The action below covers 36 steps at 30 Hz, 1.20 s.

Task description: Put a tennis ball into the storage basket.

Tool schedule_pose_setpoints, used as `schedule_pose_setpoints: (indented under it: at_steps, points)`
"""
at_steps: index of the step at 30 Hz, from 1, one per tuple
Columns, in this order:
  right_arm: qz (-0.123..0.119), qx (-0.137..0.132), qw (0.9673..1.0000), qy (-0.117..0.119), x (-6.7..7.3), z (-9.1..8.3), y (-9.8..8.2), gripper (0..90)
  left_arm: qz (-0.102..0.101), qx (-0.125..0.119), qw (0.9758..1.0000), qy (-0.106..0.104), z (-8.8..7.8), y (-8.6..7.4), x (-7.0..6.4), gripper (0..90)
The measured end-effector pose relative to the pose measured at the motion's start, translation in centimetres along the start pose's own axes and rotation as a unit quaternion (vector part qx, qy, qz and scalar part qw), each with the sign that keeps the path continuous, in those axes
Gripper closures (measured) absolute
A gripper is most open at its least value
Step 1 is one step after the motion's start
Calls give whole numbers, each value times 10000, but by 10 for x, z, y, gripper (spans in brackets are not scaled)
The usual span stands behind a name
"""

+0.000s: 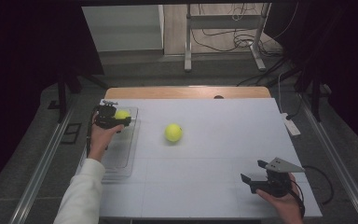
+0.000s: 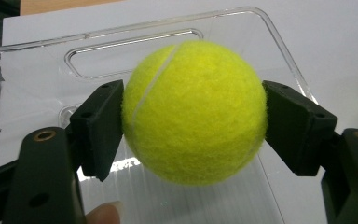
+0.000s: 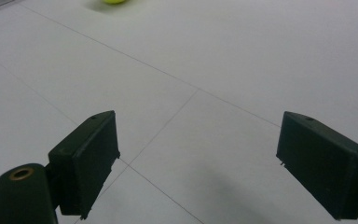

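I'm holding one tennis ball (image 2: pixel 194 112) w/ L gripper (image 1: pixel 113 118), pads (image 2: pixel 100 128) clamped on opposite sides so it can't roll out, hanging it over the clear plastic tray (image 1: pixel 121 161) at the table's L edge. Judging I'm about to drop it in. Tray interior looks bare under the ball, nothing else seen inside. R gripper (image 1: pixel 260 176) is idling near the front R corner, jaws spread wide, grasping nothing. Second tennis ball (image 1: pixel 173 132) is sitting mid-table on the white sheet (image 1: pixel 223 140), well apart from both grippers, prob. next pickup.
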State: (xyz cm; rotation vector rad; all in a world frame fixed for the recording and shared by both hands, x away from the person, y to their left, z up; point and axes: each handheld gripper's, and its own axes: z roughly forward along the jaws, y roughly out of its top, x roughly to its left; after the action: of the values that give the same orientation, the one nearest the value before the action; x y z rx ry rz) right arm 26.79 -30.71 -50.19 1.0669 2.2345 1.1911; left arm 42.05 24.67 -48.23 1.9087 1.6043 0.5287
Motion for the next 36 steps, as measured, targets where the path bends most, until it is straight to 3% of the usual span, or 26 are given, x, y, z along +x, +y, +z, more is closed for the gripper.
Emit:
schedule_pose_setpoints:
  at_steps: [10, 18, 22, 25, 29, 36]
  points:
    - [16, -15, 10000, 16, -1, 0, 0, 132, -13, 164, 9999, 21, 7, -1, 1, 263]
    - [4, -1, 10000, 31, -1, 0, -1, 131, -34, 183, 9998, 70, 11, -2, 1, 261]
    - [10, 3, 10000, 32, -1, 0, -1, 131, -33, 124, 9997, 194, 11, -1, 0, 224]
    - [17, 0, 10000, 26, -2, 0, -1, 131, -29, -3, 9999, 127, 6, 0, 0, 157]
    - [22, 0, 10000, 23, -1, -1, -1, 131, -23, -95, 10000, -17, -3, 0, -2, 135]
    - [38, -4, 10000, 24, -1, -1, -1, 131, -76, -347, 9979, -548, -23, -1, -3, 141]
